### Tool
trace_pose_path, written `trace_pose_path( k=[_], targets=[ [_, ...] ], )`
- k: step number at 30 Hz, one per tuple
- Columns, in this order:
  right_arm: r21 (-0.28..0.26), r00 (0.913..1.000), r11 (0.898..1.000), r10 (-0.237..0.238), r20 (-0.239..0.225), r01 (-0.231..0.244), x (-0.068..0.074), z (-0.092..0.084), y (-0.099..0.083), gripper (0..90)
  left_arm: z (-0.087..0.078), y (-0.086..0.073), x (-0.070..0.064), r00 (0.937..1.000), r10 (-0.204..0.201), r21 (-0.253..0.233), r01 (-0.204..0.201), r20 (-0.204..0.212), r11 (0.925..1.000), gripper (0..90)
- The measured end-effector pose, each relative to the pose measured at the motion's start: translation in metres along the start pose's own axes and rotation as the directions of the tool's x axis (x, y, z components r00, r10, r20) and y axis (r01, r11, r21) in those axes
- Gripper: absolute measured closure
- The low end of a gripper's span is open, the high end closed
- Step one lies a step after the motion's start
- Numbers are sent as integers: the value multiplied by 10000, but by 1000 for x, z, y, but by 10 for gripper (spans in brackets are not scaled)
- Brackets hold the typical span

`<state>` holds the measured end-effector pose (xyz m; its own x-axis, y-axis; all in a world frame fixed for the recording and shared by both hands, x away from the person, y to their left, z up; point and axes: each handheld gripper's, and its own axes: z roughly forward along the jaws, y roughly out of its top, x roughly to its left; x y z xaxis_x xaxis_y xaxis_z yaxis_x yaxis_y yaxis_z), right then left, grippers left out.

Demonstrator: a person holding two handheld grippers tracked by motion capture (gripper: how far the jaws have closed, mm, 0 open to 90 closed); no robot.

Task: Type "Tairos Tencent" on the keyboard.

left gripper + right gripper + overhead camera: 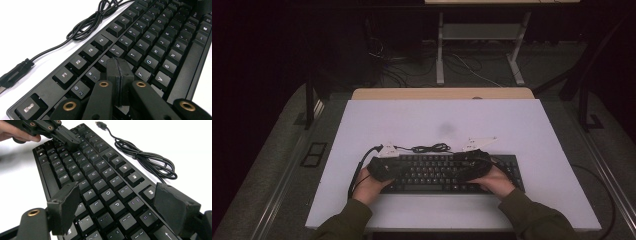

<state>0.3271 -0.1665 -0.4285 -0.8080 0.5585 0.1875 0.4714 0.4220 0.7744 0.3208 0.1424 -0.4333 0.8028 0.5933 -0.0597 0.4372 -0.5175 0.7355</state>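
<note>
A black keyboard [437, 175] lies on the white table top [437, 117] near the front edge. Its bundled cable [430, 148] rests just behind it, ending in a USB plug [15, 75]. My left gripper [119, 67] is shut with nothing between its jaws, tips resting on the keys [140, 46] of the left half, near the number row. In the right gripper view, the left gripper [71, 142] touches the keyboard's [100, 185] far end. My right gripper [117, 195] hovers open over the right half, one finger [63, 207] at each side.
A person's hands and green sleeves [537, 215] come in from the bottom edge. A wooden strip [442, 93] borders the table's far side. Beyond it stand a desk frame [482, 45] and floor cables in the dark.
</note>
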Motion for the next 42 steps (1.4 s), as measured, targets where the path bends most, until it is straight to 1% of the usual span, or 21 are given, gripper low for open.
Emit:
trace_pose_path(
  k=[3,9,12,14,16,18,20,22,26,28,30,31,32,33,34,36,40,42],
  targets=[
    [-4,10000,10000,16,2,-16,0,0,0,205,-1,0,0,10000,16,-87,-17,-38,10000,885],
    [-32,10000,10000,83,-29,-83,0,0,0,205,-2,1,-1,10000,15,-73,-16,-73,10000,883],
    [-58,9999,9999,123,-42,-123,0,-1,1,205,-3,1,-2,9999,42,-136,-44,-101,9999,868],
    [-82,9999,9999,109,-129,-110,0,-1,1,205,-4,1,-3,9999,-53,-194,51,-134,9998,838],
    [-124,9995,9998,180,-259,-183,0,-2,2,209,-5,1,-4,9995,-253,-368,247,-182,9990,799],
    [-252,9993,9995,192,-333,-201,0,-3,3,234,-6,0,-4,9994,-271,-391,263,-203,9989,752],
    [-321,9990,9993,197,-404,-210,0,-3,4,279,-6,-1,-6,9985,-489,-570,474,-237,9972,716],
    [-325,9987,9993,156,-491,-172,1,-2,4,331,-8,-1,-5,9988,-451,-534,440,-188,9976,670],
    [-332,9977,9994,75,-681,-98,4,0,6,430,-9,-3,-8,9976,-643,-707,623,-263,9955,597],
    [-320,9971,9995,25,-758,-49,4,1,7,477,-11,-3,-8,9980,-573,-632,555,-272,9965,563],
    [-312,9963,9995,-6,-858,-21,5,3,8,526,-12,-4,-8,9974,-675,-715,656,-246,9953,532],
    [-313,9957,9995,-26,-923,-2,6,4,8,548,-12,-5,-9,9970,-736,-781,715,-248,9944,519],
    [-264,9951,9996,-68,-985,42,6,5,9,570,-13,-6,-9,9974,-674,-717,653,-272,9953,506],
    [-266,9947,9996,-110,-1018,84,7,6,9,592,-13,-6,-9,9967,-763,-776,739,-285,9942,493],
    [-216,9940,9997,-151,-1086,128,7,6,9,615,-14,-7,-9,9969,-733,-751,710,-277,9946,477],
    [-188,9929,9995,-270,-1155,250,8,9,10,652,-14,-9,-9,9962,-818,-817,790,-308,9935,456],
    [-74,9898,9991,-428,-1360,421,11,13,11,730,-17,-11,-9,9964,-781,-874,749,-338,9934,418],
    [-5,9882,9987,-505,-1445,510,13,16,12,776,-18,-13,-10,9953,-895,-977,855,-369,9915,397]
  ],
)
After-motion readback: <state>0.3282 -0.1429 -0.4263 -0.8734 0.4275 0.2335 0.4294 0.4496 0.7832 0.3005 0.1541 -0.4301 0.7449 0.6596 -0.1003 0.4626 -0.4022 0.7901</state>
